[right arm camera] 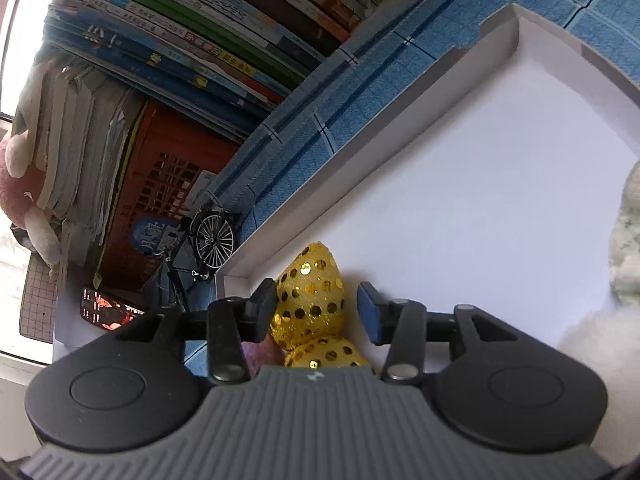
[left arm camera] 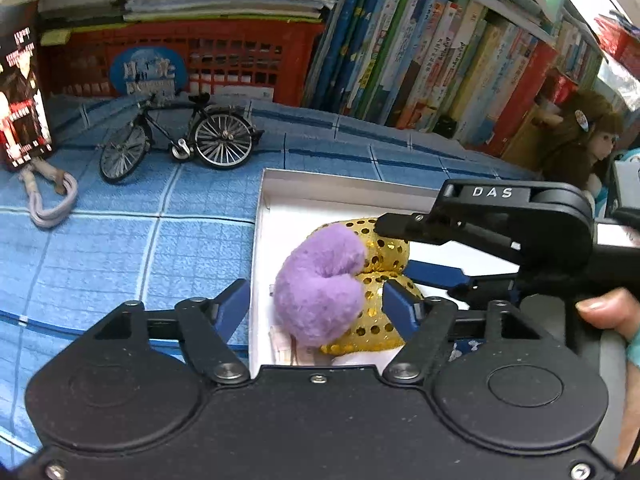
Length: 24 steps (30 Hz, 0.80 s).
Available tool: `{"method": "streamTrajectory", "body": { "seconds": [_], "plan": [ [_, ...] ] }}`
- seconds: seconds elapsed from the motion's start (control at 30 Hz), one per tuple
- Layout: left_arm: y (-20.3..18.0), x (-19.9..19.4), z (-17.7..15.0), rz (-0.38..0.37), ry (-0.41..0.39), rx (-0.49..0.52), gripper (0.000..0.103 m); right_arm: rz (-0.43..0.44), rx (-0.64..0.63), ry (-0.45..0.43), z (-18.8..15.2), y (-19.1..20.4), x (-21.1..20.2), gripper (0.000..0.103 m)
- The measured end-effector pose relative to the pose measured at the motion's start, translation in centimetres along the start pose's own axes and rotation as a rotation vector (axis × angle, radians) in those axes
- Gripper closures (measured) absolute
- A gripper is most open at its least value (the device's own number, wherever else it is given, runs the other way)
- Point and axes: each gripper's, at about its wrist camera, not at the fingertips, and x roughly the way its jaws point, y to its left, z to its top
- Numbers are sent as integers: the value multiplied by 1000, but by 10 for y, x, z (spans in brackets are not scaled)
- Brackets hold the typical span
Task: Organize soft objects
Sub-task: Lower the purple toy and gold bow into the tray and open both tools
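Done: purple plush [left arm camera: 320, 284] and gold sequin toy [right arm camera: 312, 300] lie in your box's [left arm camera: 344, 188] near-left corner.
Left gripper [left arm camera: 316, 304]: open, empty.
Right gripper [right arm camera: 316, 308]: open, straddling the gold toy.
Left: cannot tell.

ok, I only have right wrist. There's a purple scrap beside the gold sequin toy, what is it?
Observer: A fluffy purple heart, lying on the gold sequin toy in the white box.
Operator: Where are the left tongs?
Observer: Left tongs are open, astride the box's left wall: one finger outside over the blue cloth, the other inside by the gold toy.
Operator: Anything soft beyond the box?
Observer: A brown-haired doll against the books.
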Motion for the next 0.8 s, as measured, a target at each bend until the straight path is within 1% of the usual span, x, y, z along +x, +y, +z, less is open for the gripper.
{"method": "streamTrajectory", "body": {
  "seconds": [0.1, 0.2, 0.43, 0.6, 0.8],
  "plan": [
    [-1, -9, -3, 8, -13, 6, 31, 4, -16, -15, -2, 1, -8, 35],
    [1, -19, -5, 0, -25, -4, 30, 10, -50, -20, -5, 4, -19, 33],
    [1, -44, -13, -6, -56, 2, 28, 16, -179, -44, -16, 17, -45, 31],
    [2, -61, -24, -19, -67, 7, 27, 19, -308, -68, -29, 28, -65, 28],
    [8, -83, -39, -42, -88, 3, 27, 16, -493, -125, -51, 39, -92, 24]
  ]
}}
